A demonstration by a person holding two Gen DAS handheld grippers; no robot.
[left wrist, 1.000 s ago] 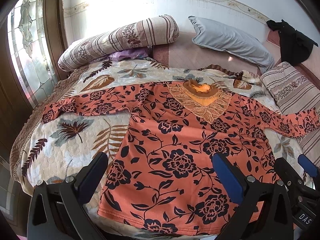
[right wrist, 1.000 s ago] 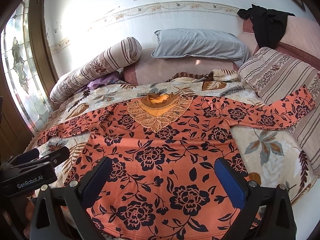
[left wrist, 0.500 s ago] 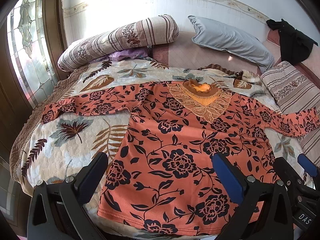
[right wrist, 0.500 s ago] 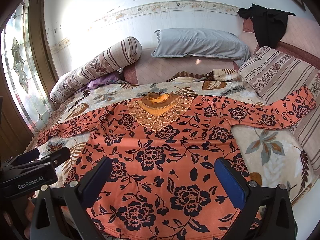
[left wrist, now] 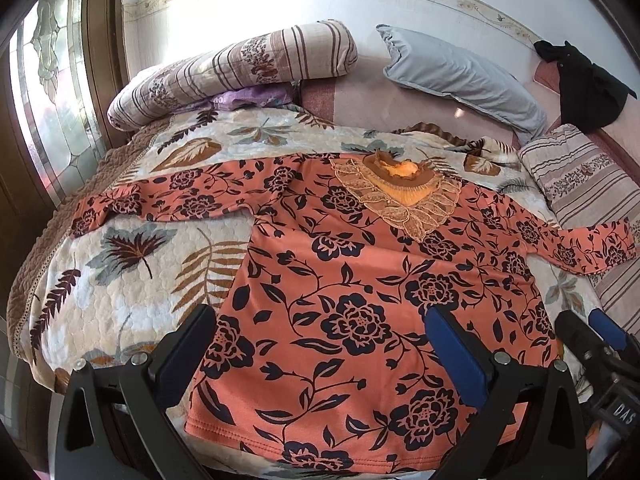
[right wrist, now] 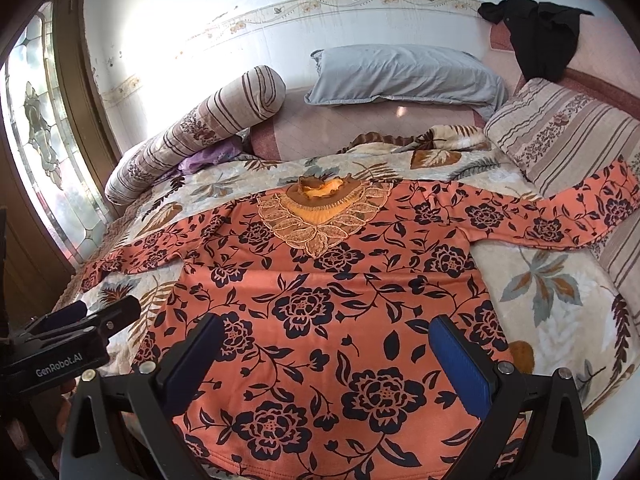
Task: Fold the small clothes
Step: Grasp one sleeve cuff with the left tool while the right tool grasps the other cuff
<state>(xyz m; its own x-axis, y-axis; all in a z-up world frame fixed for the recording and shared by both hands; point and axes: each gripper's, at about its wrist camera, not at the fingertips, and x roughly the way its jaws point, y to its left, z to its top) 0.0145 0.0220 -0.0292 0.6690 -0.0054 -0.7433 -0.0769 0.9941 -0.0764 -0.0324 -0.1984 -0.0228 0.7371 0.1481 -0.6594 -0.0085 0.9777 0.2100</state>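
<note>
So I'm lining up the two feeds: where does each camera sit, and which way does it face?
Left wrist: on the left gripper, near the bed's foot, facing the headboard wall over the orange floral top; its open fingers and the right gripper's tip show.
Right wrist: on the right gripper, alongside, facing likewise; open fingers, left gripper at left.
Shared: top, grey pillow, striped bolster.

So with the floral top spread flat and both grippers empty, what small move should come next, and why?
Probably take the left gripper out to the left sleeve and grasp it to fold it in over the body. The orange floral top lies flat on the quilt with both sleeves stretched out, and both the left and the right gripper hover open above the hem, holding nothing.
</note>
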